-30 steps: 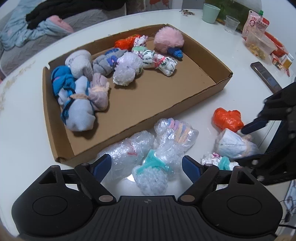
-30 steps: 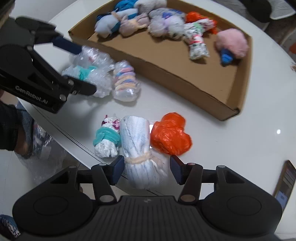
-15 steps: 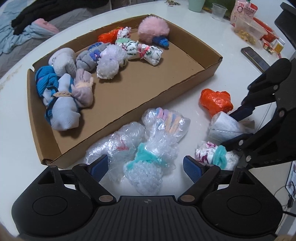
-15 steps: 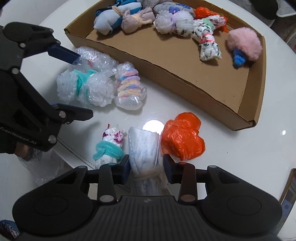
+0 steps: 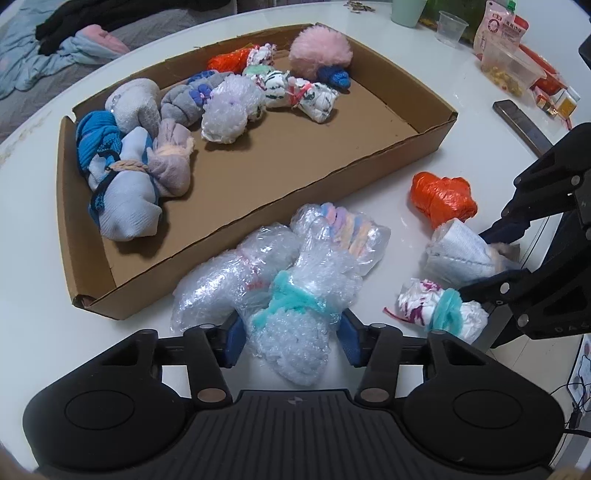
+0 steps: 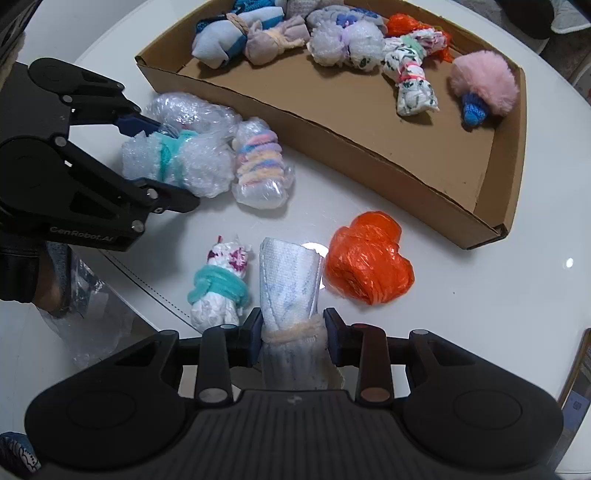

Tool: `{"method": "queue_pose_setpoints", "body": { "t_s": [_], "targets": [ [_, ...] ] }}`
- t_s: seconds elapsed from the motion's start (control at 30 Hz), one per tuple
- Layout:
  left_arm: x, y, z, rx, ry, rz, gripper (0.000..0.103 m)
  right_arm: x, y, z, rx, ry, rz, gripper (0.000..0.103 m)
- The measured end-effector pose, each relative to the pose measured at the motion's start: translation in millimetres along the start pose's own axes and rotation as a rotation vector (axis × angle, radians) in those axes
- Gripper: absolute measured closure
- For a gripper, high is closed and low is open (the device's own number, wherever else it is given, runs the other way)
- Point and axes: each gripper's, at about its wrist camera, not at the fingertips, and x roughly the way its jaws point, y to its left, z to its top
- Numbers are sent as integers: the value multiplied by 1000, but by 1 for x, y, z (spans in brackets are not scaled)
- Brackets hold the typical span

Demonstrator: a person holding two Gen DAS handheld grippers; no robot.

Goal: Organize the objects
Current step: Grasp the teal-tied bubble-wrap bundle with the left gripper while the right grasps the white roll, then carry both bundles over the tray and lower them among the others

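Note:
A cardboard tray (image 5: 258,206) (image 6: 495,192) holds several tied bundles along its far side. My left gripper (image 5: 290,338) (image 6: 162,166) is shut on a bubble-wrap bundle with a teal tie (image 5: 291,325) (image 6: 177,162) on the white table. My right gripper (image 6: 293,338) (image 5: 498,254) is shut on a white cloth roll with a beige tie (image 6: 288,291) (image 5: 458,254). Beside it lie an orange plastic bundle (image 6: 369,262) (image 5: 441,197) and a small white bundle with a teal tie (image 6: 219,284) (image 5: 439,308). Two more clear-wrapped bundles (image 5: 343,236) (image 6: 260,170) lie against the tray.
At the far right of the table stand a phone (image 5: 521,122), a food container (image 5: 511,70), a clear cup (image 5: 450,27) and a green cup (image 5: 408,11). The table's edge (image 6: 147,291) runs just left of my right gripper. Clothes (image 5: 55,48) lie beyond the table.
Both grippers have closed: the left around the teal-tied bubble-wrap bundle, the right around the white cloth roll. Both have moved slightly forward over their bundles.

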Motion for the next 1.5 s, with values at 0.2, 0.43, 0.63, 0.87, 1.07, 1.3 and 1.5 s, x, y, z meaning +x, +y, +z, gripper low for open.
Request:
{"method": "queue_pose_setpoints", "body": {
  "t_s": [0.2,0.43,0.63,0.87,1.07,1.3,1.5],
  "targets": [
    [-25,0,2,-22,1,-4,46,-14,-5,0,41,-77,61,72],
    [-28,16,5,-126,17,-118,44,-29,-28,25,96,-157,106,72],
    [-3,18,-3,-131,21,-80,30,-34,-26,19,80,-127,80,72],
    [-3,20,-5,-156,26,-109,25,-34,-23,17,63,-121,73,72],
    [-10,13,-6,-183,33,-146,20,-37,-26,15,69,-127,78,72],
    [-4,23,-10,-184,35,-57,17,-38,-23,16,49,-134,84,72],
    [-21,42,-15,-326,29,-94,16,-39,-24,15,49,-139,86,72]
  ]
}}
